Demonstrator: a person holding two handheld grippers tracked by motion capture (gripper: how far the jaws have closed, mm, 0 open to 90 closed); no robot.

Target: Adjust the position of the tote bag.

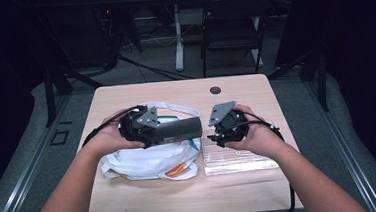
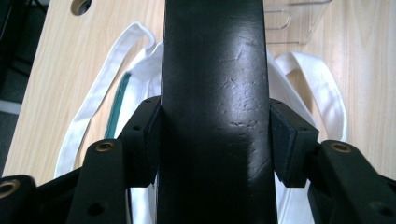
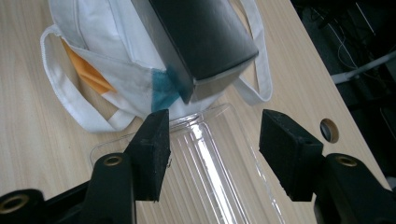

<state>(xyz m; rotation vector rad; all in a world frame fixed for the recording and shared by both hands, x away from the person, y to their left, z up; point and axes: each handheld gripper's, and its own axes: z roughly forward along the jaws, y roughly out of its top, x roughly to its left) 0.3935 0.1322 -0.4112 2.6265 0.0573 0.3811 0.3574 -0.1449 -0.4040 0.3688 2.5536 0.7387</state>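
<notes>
My left gripper (image 1: 160, 133) is shut on a long black box (image 1: 177, 130), held level above a white cloth bag (image 1: 150, 161) with orange and teal patches. In the left gripper view both pads (image 2: 285, 144) press on the sides of the black box (image 2: 215, 93), with the bag (image 2: 135, 79) beneath. My right gripper (image 1: 215, 136) stands open just off the box's free end. In the right gripper view the open gripper (image 3: 212, 140) hangs over a clear ribbed plastic tray (image 3: 219, 186), with the box end (image 3: 201, 37) and the bag (image 3: 107, 42) beyond.
The clear tray (image 1: 239, 157) lies on the wooden table (image 1: 175, 92) to the right of the bag. A round cable hole (image 1: 215, 90) sits near the far edge. A dark chair (image 1: 230, 28) and a desk leg stand behind the table.
</notes>
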